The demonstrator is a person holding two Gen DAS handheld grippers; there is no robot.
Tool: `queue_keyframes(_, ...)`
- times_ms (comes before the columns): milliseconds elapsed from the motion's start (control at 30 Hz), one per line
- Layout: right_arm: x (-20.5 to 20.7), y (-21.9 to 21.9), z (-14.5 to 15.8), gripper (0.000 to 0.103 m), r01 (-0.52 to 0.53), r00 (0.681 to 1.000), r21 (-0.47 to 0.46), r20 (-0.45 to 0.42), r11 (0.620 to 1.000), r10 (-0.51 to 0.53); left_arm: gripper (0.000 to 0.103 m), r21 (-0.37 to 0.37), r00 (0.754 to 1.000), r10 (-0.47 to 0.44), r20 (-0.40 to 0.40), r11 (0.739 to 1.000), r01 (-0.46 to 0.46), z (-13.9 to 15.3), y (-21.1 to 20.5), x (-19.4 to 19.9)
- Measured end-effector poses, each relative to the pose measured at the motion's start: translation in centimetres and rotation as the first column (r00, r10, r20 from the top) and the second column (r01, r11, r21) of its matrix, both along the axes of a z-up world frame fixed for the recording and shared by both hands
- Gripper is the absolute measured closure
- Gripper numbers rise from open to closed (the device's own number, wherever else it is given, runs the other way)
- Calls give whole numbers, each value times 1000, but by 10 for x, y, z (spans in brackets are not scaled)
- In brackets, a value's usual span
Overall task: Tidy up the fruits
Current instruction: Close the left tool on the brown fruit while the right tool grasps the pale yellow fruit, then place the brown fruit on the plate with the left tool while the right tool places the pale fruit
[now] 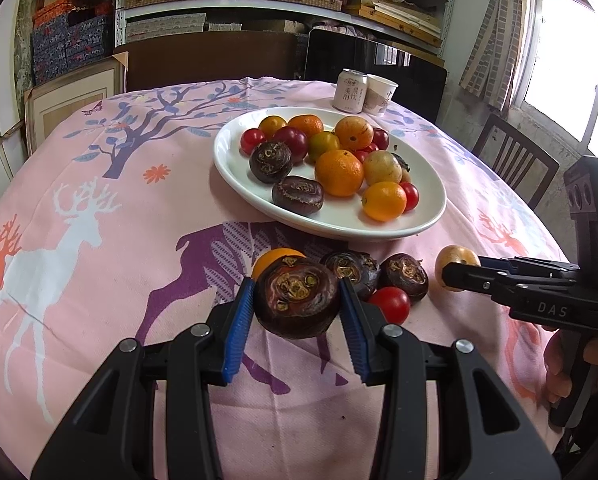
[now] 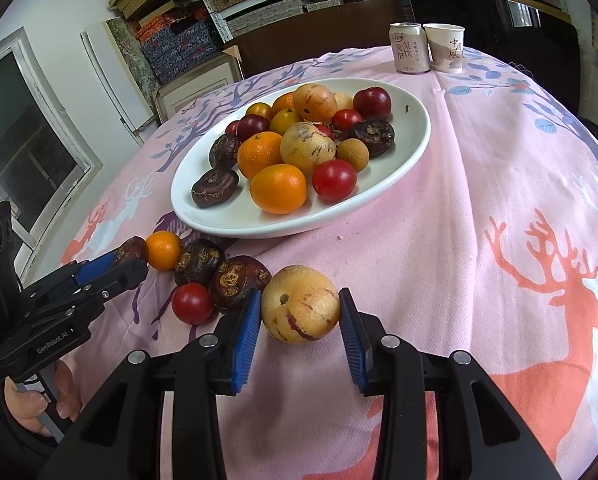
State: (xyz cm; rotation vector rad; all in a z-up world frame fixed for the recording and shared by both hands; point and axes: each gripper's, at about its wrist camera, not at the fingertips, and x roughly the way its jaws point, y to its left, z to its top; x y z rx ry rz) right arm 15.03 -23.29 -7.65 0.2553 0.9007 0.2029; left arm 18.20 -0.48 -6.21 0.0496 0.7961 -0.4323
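Blue ribbed pads of the left hand-held gripper (image 1: 297, 304) press on both flanks of a dark brown, flattened water chestnut (image 1: 297, 298), so its jaws stand narrow and closed on that fruit, just above the pink deer-print cloth of the bench (image 1: 99, 280). Behind it lie a small orange kumquat (image 1: 273, 258), two more dark water chestnuts (image 1: 353, 270) and a red cherry tomato (image 1: 391, 304), all close together on the cloth in front of the white oval ceramic plate (image 1: 427, 200), which is heaped with oranges, tomatoes, chestnuts and pale yellow fruits. The right hand-held gripper (image 2: 299, 308) holds a round, pale yellow fruit with purple streaks (image 2: 299, 304) between its blue pads; its jaws are narrow too, both pads against the fruit's sides, just beside the nearest chestnut on the cloth. Fingers of a person's hand (image 2: 39, 404) wrap the left tool's handle. At the far edge of the bench a pale drink can (image 2: 409, 48) and a white paper cup (image 2: 445, 48) stand upright, touching.
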Motion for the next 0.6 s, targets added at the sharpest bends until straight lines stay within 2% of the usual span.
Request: queue_keyframes(600, -29, -19, 21, 64, 16, 998, 21, 63, 1000, -17, 62, 6, 1000, 3, -1, 1000, -3, -1, 0, 1)
